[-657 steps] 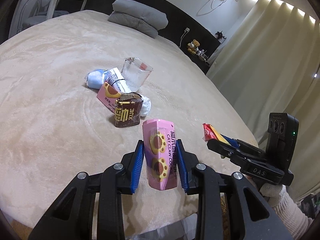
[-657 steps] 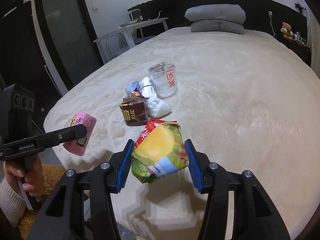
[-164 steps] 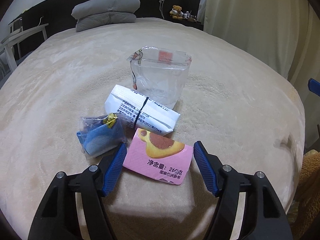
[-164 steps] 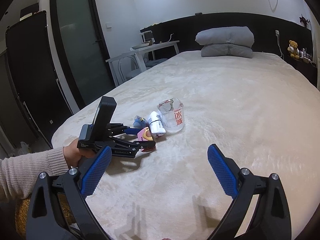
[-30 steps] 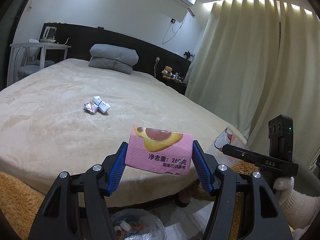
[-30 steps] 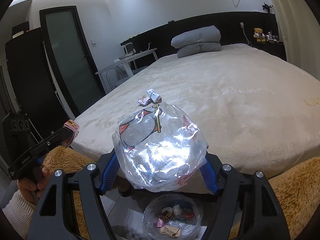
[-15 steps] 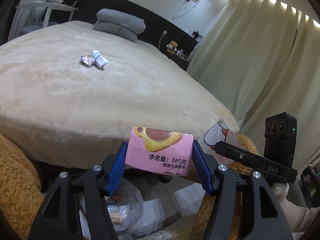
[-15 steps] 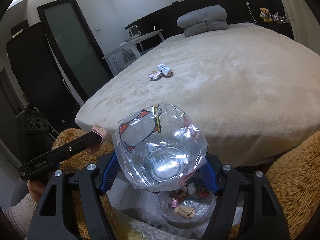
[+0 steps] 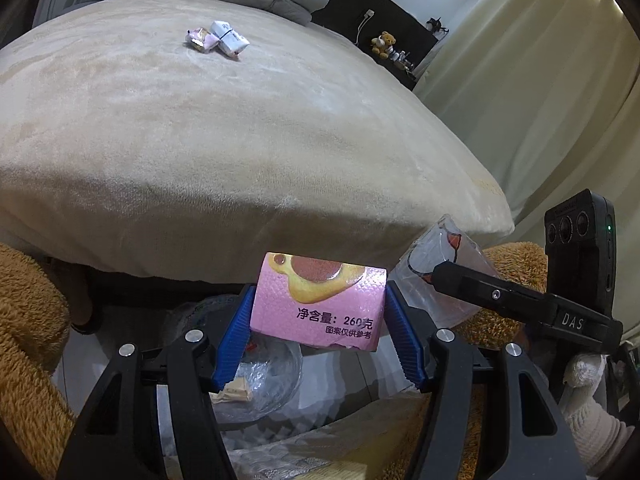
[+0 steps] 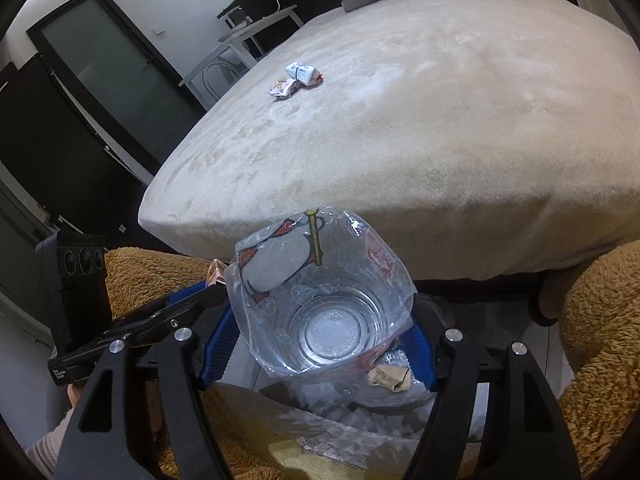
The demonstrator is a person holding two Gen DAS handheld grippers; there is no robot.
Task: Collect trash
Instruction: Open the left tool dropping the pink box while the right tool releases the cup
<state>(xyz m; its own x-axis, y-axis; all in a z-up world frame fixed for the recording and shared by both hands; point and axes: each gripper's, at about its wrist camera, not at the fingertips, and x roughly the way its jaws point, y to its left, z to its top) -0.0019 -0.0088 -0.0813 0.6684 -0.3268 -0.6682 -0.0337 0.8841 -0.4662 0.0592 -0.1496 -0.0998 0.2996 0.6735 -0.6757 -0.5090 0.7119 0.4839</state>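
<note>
Here, in the left wrist view, my left gripper (image 9: pixel 318 330) was clamped across the short ends of the pink snack box (image 9: pixel 318 306), held just above the clear trash bin (image 9: pixel 256 380) on the floor. The box looked light and thin-walled, so end-on pressure suited it. Two small wrappers (image 9: pixel 218 38) lay on the bed (image 9: pixel 240 128), well beyond the bin.

In the right wrist view, my right gripper (image 10: pixel 316 344) pinched the crumpled clear plastic cup (image 10: pixel 320 300) by its sides, directly over the bin (image 10: pixel 384 392). I judged it flimsy and slippery.
</note>
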